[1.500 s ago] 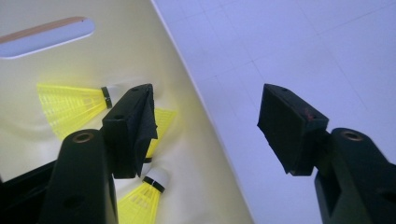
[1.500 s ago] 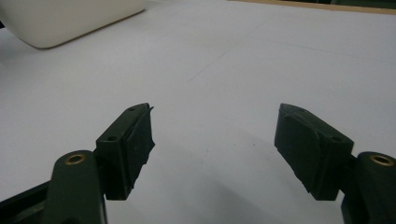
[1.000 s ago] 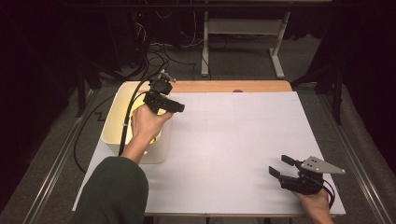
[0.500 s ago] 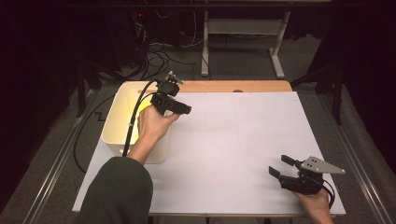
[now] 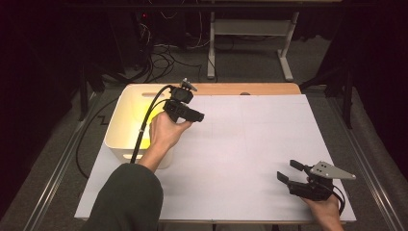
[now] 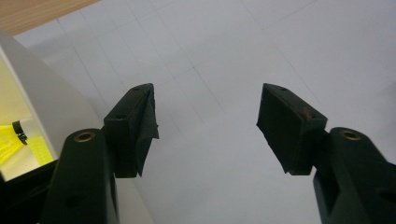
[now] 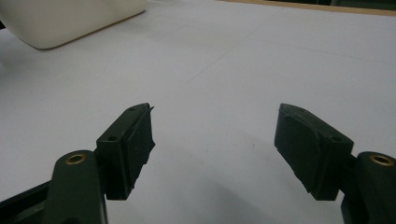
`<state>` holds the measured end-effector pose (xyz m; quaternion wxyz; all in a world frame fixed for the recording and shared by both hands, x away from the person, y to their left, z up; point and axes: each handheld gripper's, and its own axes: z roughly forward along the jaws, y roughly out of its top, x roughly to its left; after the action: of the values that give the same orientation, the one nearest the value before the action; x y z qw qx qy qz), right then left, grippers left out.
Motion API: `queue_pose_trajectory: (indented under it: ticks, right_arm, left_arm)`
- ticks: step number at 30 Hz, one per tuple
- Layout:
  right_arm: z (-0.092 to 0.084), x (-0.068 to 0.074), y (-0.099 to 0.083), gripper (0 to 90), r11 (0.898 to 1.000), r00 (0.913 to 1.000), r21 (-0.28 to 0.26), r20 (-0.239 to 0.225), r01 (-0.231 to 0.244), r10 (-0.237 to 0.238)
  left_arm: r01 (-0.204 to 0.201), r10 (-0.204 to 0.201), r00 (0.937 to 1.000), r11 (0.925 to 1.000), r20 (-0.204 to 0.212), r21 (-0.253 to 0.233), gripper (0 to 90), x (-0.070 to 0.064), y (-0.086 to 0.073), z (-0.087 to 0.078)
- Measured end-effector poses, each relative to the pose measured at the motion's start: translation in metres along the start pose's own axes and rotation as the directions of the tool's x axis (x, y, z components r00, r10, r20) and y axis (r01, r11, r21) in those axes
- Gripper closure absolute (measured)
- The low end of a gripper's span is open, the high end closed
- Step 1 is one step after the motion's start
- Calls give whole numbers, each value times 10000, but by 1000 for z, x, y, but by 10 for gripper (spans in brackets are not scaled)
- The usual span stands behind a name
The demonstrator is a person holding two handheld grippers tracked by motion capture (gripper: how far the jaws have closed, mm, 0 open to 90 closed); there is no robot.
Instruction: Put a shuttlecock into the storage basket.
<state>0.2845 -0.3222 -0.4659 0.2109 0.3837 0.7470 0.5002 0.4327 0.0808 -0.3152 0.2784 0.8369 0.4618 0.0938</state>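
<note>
My left gripper [image 5: 197, 115] hovers just past the right rim of a white bin [image 5: 120, 130] at the table's left, held by a hand in a dark sleeve. Its jaws stand open with nothing between them [image 6: 208, 123], over white paper. A yellow object with a black band [image 6: 18, 140] lies inside the bin [image 6: 51, 98], lit yellow in the high view. My right gripper [image 5: 288, 171] rests low at the table's front right corner, jaws open and empty [image 7: 212, 149], pointing toward the bin [image 7: 70, 18].
White paper [image 5: 250, 139] covers the table, with a strip of bare wood [image 5: 250, 89] along the far edge. A black cable [image 5: 144, 125] trails from the left gripper across the bin. Table legs and cables lie on the dark floor behind.
The left gripper has moved right, from above the bin's right edge out over the white paper. The right gripper has stayed put.
</note>
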Motion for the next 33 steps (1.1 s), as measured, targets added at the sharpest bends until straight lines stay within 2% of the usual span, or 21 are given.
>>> queue_pose_trajectory:
  ticks: [7,33]
  right_arm:
    - [0,0,0,284,10000,10000,-9,-7,5,-5]
    - [-1,-1,0,286,10000,10000,-8,20,1,-1]
  left_arm:
    - [-99,100,9999,9998,46,-160,383,-5,-2,2]
    - [-249,247,9993,9997,267,57,381,-17,-18,15]
